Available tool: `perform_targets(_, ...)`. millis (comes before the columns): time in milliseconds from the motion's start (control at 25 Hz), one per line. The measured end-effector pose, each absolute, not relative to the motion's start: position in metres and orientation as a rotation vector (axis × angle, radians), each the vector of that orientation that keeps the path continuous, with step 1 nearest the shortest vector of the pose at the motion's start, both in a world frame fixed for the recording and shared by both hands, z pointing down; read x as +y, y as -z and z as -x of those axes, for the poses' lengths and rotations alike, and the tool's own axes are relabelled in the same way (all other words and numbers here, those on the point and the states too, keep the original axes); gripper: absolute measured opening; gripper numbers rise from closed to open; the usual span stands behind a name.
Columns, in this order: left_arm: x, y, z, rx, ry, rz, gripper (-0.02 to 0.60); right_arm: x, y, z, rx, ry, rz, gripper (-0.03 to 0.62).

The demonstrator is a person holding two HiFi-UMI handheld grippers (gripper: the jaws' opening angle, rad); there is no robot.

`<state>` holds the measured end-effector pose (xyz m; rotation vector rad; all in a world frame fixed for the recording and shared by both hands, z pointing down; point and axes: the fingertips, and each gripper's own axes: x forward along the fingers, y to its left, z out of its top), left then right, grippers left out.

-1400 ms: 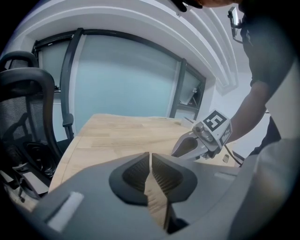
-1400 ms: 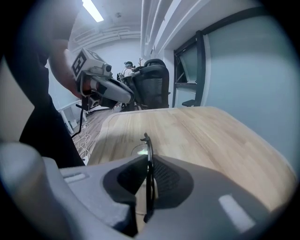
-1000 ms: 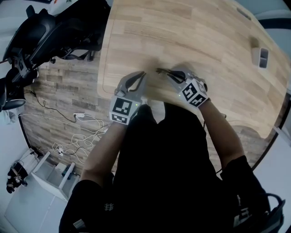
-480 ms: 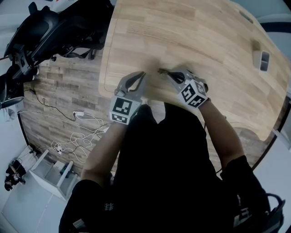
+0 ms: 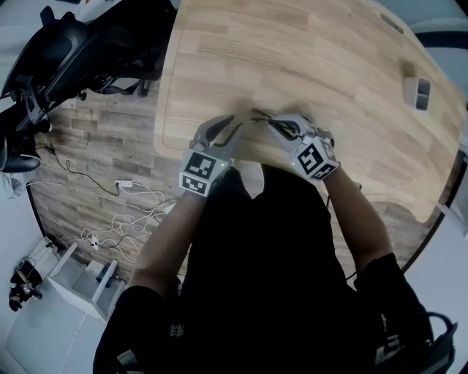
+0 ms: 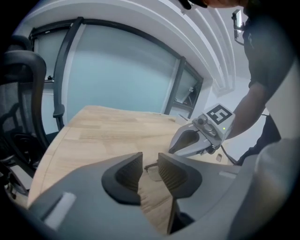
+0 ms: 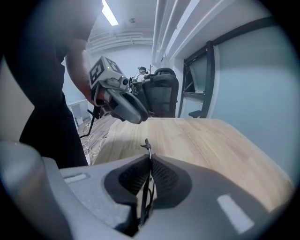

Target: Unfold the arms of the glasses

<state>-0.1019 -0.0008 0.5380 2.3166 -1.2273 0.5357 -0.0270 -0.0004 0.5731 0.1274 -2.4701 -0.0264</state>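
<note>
**Head view.**
- Wooden table [image 5: 329, 58], one.
- Grippers, two, side by side at the near edge. Each carries one cube with black-and-white square markers, the only print in sight.
- Left gripper [image 5: 234, 124]: jaws parting.
- Right gripper [image 5: 269, 121]: jaws pressed together on the glasses [image 5: 257, 115], one pair, dark and thin-framed, held just above the tabletop between the two grippers.
- Small white box [image 5: 420, 91], one, at the far right of the table, well apart from the grippers.
- Off the table to the left: one black office chair [image 5: 73, 51] and loose white cables [image 5: 124, 212] on the plank floor.

**Left gripper view.**
- Left gripper [image 6: 150, 154]: pads apart and opening, clear of the glasses [image 6: 153, 172]. A lens and some frame show in the gap.
- Right gripper [image 6: 187, 143] sits just beyond.
- Only here: a large window.

**Right gripper view.**
- Right gripper [image 7: 150, 159]: ribbed pads pinching the glasses [image 7: 146, 145], whose dark frame runs through the pinch and pokes out past the tips.
- Left gripper [image 7: 126, 107] is opposite.
- Only here: one ceiling light strip [image 7: 110, 14].
</note>
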Motion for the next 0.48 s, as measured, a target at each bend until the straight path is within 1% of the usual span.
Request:
perform_targets(120,0.005,-0.557,0.083,-1.118,-0.542,-2.301,0.172,0.001,-0.570,0.023,-2.497,0.037,-0.143,0.015)
perform_targets(160,0.007,-0.562,0.078,-1.091,-0.549,-2.295,0.182,0.001,-0.569,0.022,-2.505,0.035,-0.148,0.015)
perform_targets(480,0.005,-0.573,0.042,-0.992,-0.514,-2.305,0.191,0.000,-0.563,0.012,-2.559,0.039,-0.158,0.015)
